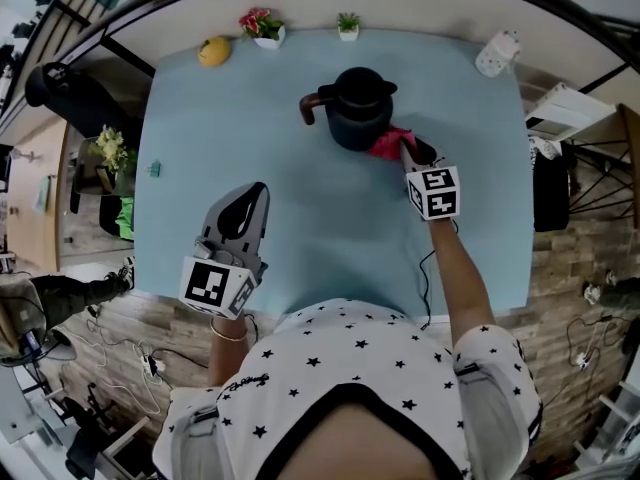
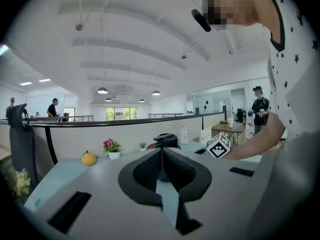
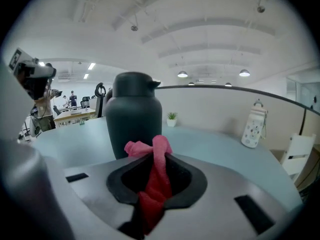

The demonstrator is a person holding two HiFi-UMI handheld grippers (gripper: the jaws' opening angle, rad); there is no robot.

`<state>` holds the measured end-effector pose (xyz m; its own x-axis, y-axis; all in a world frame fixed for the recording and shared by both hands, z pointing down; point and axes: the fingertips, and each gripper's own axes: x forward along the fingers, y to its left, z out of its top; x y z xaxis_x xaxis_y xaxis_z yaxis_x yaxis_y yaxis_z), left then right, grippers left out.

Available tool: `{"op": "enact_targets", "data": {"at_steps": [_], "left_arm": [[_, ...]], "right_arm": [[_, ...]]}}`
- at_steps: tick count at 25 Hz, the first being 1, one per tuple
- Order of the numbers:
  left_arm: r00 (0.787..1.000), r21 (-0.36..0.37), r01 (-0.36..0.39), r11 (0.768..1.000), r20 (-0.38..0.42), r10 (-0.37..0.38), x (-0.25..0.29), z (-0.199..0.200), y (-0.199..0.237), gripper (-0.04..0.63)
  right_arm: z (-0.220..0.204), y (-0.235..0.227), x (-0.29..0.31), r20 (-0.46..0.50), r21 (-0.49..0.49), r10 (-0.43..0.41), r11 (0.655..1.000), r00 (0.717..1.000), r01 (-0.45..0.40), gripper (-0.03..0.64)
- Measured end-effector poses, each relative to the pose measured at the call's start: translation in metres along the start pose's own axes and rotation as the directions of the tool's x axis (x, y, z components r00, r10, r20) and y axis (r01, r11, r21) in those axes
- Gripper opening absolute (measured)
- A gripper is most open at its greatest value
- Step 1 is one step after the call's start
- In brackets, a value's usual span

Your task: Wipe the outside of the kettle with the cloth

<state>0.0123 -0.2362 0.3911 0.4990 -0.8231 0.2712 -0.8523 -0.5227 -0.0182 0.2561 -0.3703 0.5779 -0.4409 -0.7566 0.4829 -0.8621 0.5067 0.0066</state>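
A dark grey kettle (image 1: 357,107) stands upright at the far middle of the light blue table (image 1: 300,248), its handle pointing left. My right gripper (image 1: 408,149) is shut on a pink cloth (image 1: 388,143), which rests against the kettle's lower right side. In the right gripper view the kettle (image 3: 132,115) stands just beyond the jaws, with the cloth (image 3: 152,176) bunched between them. My left gripper (image 1: 252,194) is near the table's front left, shut and holding nothing. Over its jaws in the left gripper view, the kettle (image 2: 165,140) shows far off.
Along the table's far edge sit a yellow fruit (image 1: 213,51), a pink flower pot (image 1: 263,26), a small green plant (image 1: 348,25) and a white bottle (image 1: 497,54). A small teal item (image 1: 154,169) lies at the left edge. A black chair (image 1: 62,93) stands at left.
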Motion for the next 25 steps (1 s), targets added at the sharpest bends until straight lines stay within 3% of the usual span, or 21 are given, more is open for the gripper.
{"op": "enact_targets", "data": {"at_steps": [7,12,18,25], "left_arm": [[1.000,0.004,0.010,1.000,0.004,-0.010,-0.001,0.001,-0.004,0.032],[1.000,0.004,0.005,1.000,0.001,-0.005,-0.003,0.000,-0.003,0.032],[1.000,-0.005,-0.016,1.000,-0.014,0.016,-0.007,-0.005,0.001,0.032],[1.000,-0.016,-0.021,1.000,-0.016,0.020,-0.005,-0.006,0.003,0.032]], "right_arm": [[0.073,-0.023,-0.050,0.218,-0.008,0.037,0.999,0.975,-0.036,0.057],[0.112,-0.028,-0.052,0.336,0.063,0.014,0.997,0.942,-0.038,0.058],[0.114,-0.022,-0.022,0.347,0.153,-0.016,0.987,0.938,-0.040,0.057],[0.111,-0.021,-0.002,0.288,0.123,-0.010,0.992,0.958,-0.027,0.057]]}}
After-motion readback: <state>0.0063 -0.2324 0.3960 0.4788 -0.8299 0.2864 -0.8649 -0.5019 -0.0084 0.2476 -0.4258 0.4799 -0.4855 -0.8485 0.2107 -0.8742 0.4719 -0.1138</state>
